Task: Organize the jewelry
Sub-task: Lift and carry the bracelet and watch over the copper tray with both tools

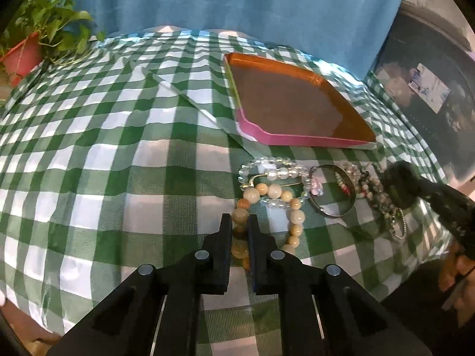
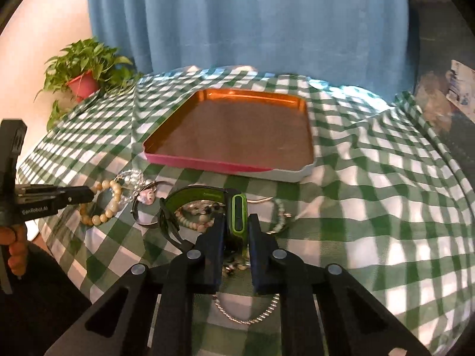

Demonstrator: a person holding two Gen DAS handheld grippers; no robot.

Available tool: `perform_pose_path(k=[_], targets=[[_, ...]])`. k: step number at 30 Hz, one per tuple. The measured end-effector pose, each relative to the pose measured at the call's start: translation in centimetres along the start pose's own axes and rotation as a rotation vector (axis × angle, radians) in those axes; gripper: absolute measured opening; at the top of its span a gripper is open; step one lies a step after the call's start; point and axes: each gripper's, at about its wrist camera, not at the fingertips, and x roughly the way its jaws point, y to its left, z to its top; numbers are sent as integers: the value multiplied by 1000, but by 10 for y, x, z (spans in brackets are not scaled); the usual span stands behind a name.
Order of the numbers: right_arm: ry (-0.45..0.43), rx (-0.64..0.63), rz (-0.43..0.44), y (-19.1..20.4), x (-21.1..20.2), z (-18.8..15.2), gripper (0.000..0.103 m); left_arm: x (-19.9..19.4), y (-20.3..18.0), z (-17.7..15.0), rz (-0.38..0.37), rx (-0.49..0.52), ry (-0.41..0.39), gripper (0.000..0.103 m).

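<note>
A pile of jewelry lies on the green checked cloth in front of an orange tray with a pink rim [image 1: 285,103], also in the right wrist view [image 2: 237,130]. My left gripper [image 1: 240,222] is shut on a cream bead bracelet [image 1: 274,191], which rests on the cloth. A clear bead bracelet [image 1: 268,167] and a metal bangle [image 1: 332,190] lie beside it. My right gripper [image 2: 236,221] is shut on a green and black wristband [image 2: 239,212], held slightly above other bead bracelets [image 2: 193,222]. A silver chain [image 2: 249,314] lies under it.
A potted plant in a red pot [image 2: 83,84] stands at the table's far left corner. A blue curtain [image 2: 252,20] hangs behind the table. Dark furniture [image 1: 427,95] stands at the right.
</note>
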Motion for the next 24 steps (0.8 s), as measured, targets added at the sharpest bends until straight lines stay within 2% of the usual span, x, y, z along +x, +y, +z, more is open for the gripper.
perform_pose_path(k=[4, 8, 12, 15, 18, 20, 21, 24], targets=[[19, 34, -2, -12, -10, -2, 13, 6, -2, -2, 28, 28, 38, 13], [46, 35, -58, -27, -7, -8, 13, 8, -12, -2, 67, 101, 21, 17], [64, 41, -114, -44, 3, -13, 13, 14, -13, 5, 77, 146, 16, 16], [76, 65, -99, -56, 11, -16, 14, 17, -16, 7, 90, 177, 10, 13], [71, 67, -121, -58, 17, -15, 21, 18, -18, 9, 107, 158, 18, 13], [83, 96, -107, -62, 23, -16, 13, 18, -19, 12, 117, 141, 35, 13], [82, 117, -82, -65, 26, -17, 13, 18, -20, 13, 102, 126, 45, 13], [72, 134, -109, -67, 18, -17, 13, 5, -33, 17, 84, 120, 26, 13]])
